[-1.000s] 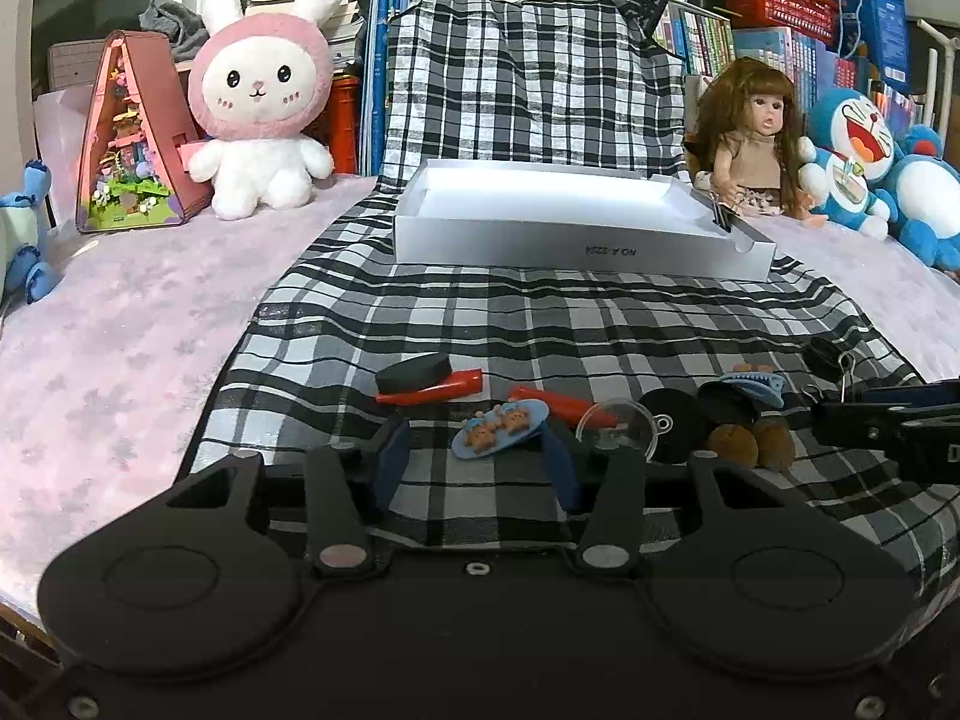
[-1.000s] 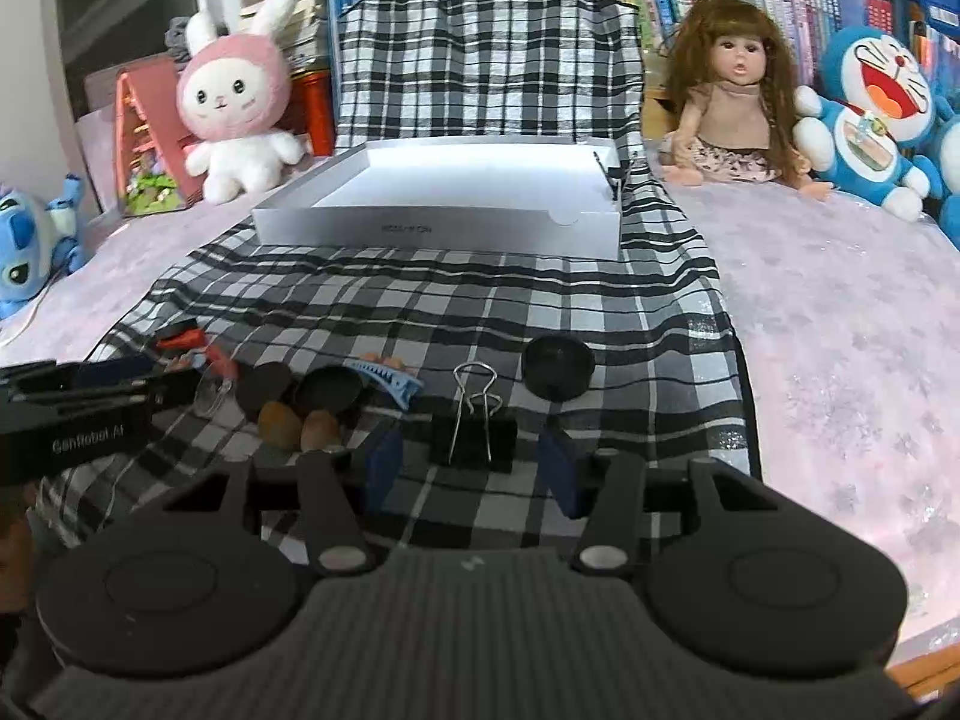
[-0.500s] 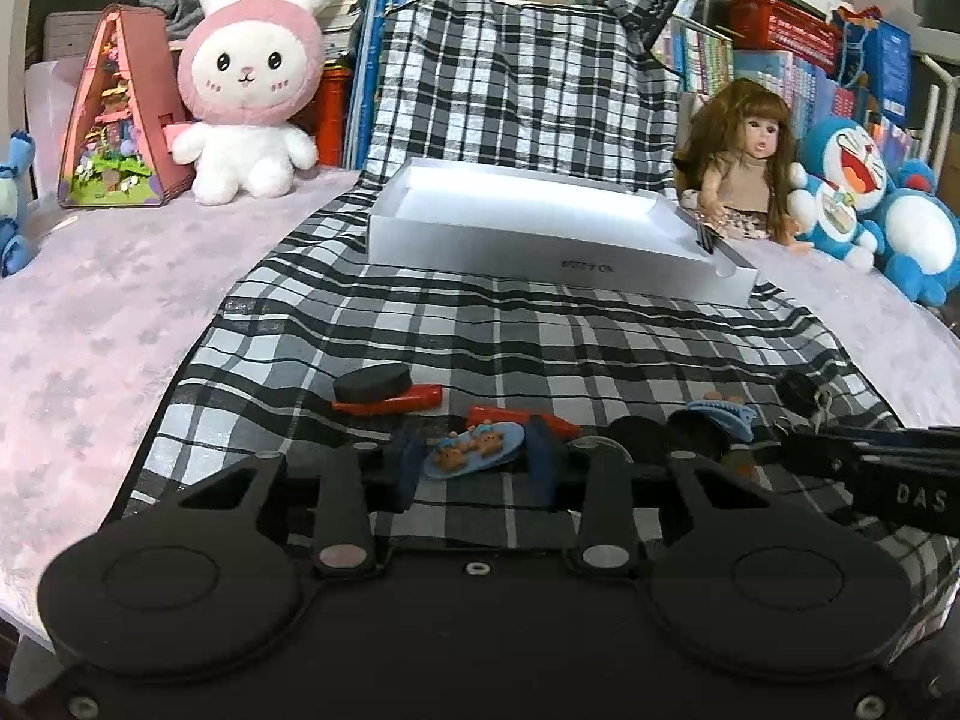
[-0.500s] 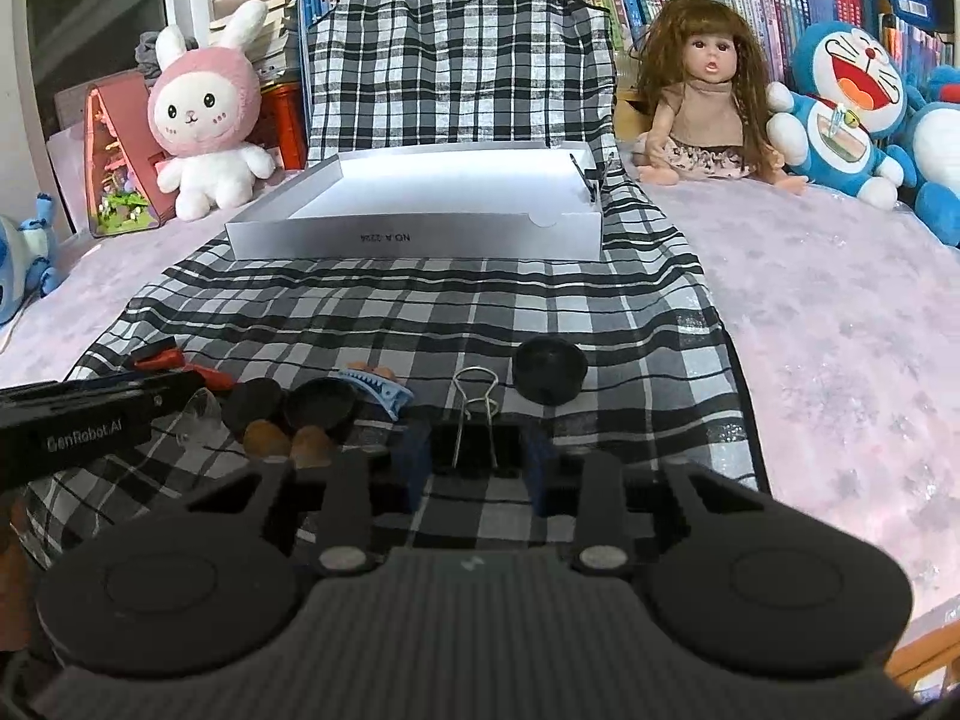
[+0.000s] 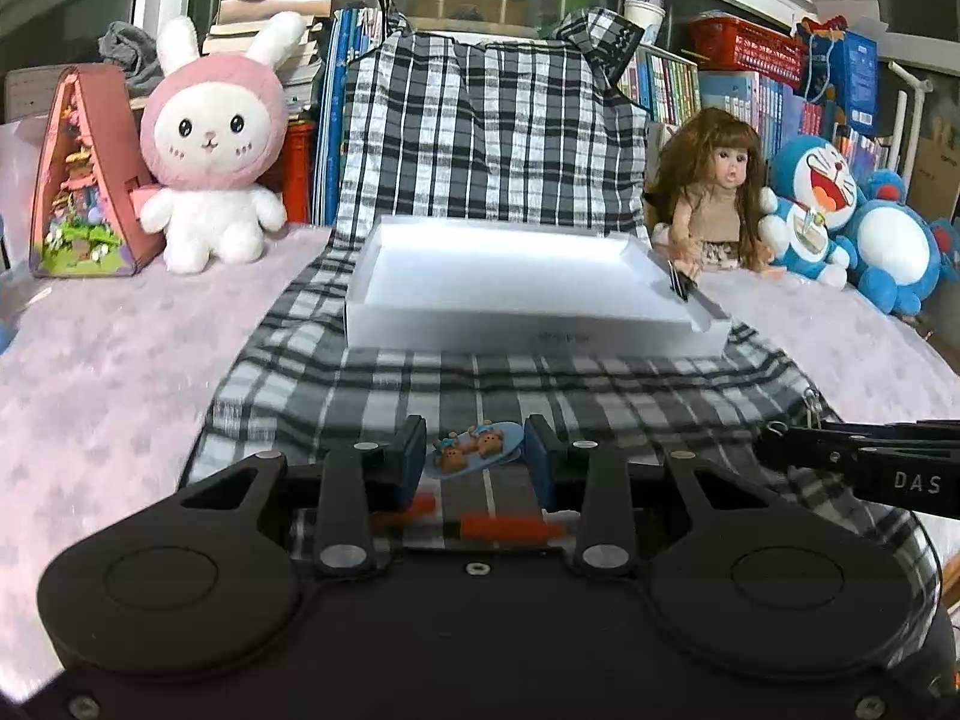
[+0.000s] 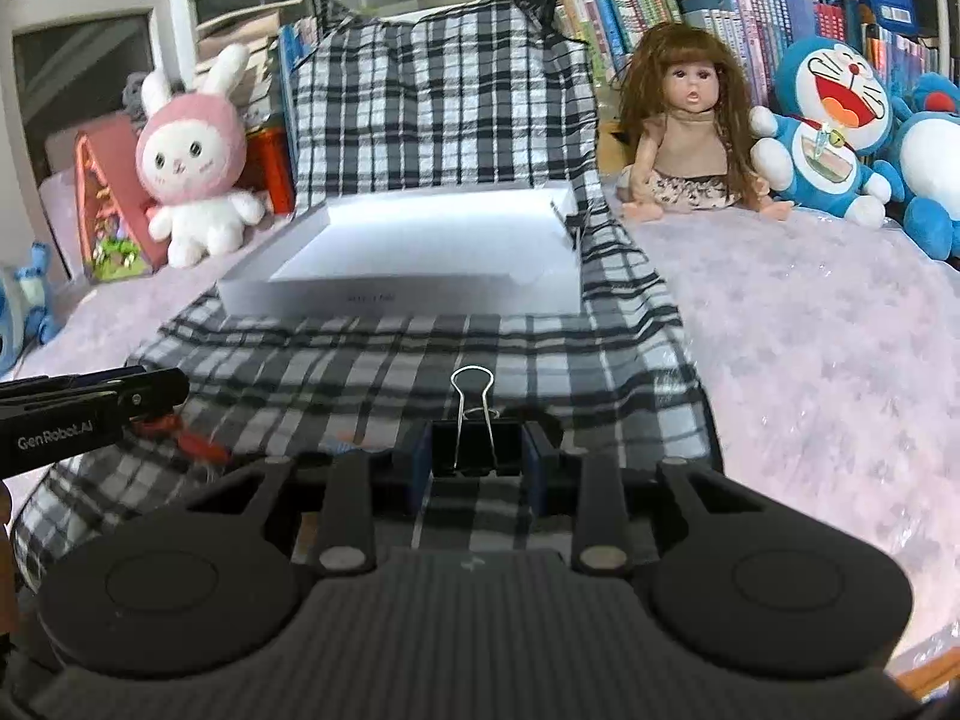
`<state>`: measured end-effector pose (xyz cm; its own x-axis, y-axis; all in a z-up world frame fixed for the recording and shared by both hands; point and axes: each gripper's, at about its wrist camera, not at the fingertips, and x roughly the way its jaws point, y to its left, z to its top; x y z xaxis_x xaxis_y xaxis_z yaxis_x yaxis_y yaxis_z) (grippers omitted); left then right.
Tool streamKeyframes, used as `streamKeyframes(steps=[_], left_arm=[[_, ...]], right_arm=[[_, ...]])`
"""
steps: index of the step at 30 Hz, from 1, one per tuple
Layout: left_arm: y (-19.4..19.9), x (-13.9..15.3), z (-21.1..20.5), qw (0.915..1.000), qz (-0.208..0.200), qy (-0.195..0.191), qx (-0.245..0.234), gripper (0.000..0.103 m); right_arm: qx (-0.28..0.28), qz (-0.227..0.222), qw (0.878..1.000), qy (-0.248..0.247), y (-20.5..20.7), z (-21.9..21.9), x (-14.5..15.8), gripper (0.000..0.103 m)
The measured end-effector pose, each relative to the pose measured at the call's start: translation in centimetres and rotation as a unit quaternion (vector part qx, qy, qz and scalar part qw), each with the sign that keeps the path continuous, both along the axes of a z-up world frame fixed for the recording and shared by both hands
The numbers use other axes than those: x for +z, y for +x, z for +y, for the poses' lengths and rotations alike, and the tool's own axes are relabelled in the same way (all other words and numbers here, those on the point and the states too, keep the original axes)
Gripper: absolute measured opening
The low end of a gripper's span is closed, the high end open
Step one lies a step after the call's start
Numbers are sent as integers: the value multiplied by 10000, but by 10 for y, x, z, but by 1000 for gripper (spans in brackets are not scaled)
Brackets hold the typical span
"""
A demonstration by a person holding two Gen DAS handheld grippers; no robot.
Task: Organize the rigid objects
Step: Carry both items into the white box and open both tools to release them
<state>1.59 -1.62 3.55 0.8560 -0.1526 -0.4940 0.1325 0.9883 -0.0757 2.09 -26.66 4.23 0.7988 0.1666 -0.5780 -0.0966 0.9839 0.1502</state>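
Note:
My left gripper (image 5: 474, 456) is shut on a light blue hair clip with small bear figures (image 5: 475, 447) and holds it above the checked cloth (image 5: 420, 378). My right gripper (image 6: 477, 461) is shut on a black binder clip (image 6: 474, 447) with its wire handles pointing up, also lifted off the cloth. A white shallow box (image 5: 516, 294) lies open ahead in the left wrist view; it also shows in the right wrist view (image 6: 420, 264). Red pieces (image 5: 510, 527) lie on the cloth below my left gripper.
A pink rabbit plush (image 5: 213, 144), a pink triangular toy house (image 5: 84, 180), a doll (image 5: 714, 192) and blue cat plushies (image 5: 840, 210) stand along the back. Books fill shelves behind. A small dark clip (image 5: 681, 285) sits on the box's right rim.
Both grippers closed on their objects and rose from the cloth: the left with the hair clip, the right with the binder clip. The remaining small items dropped below view.

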Motion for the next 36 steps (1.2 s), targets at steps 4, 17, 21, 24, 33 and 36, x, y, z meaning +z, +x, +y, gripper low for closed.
streamKeyframes(steps=[4, 17, 21, 24, 33, 36], left_arm=[[22, 11, 2, 10000, 60, 10, -62, 34], [99, 52, 2, 9994, 74, -63, -344, 34], [126, 56, -2, 9982, 201, -162, -547, 34], [144, 53, -6, 9975, 306, -220, -602, 34], [190, 29, -12, 9964, 656, -292, -457, 34], [202, 21, -14, 9958, 779, -202, -443, 34]], right_arm=[[-64, -40, 9999, 114, 14, -7, 9, 37], [-4, 77, 9998, 175, 82, -18, 41, 37], [31, 89, 9999, 79, 106, -12, 50, 37], [58, 147, 9999, 49, 125, -7, 54, 37], [139, 691, 9974, 142, 174, 7, 34, 37], [128, 860, 9961, 170, 187, 9, 25, 37]])
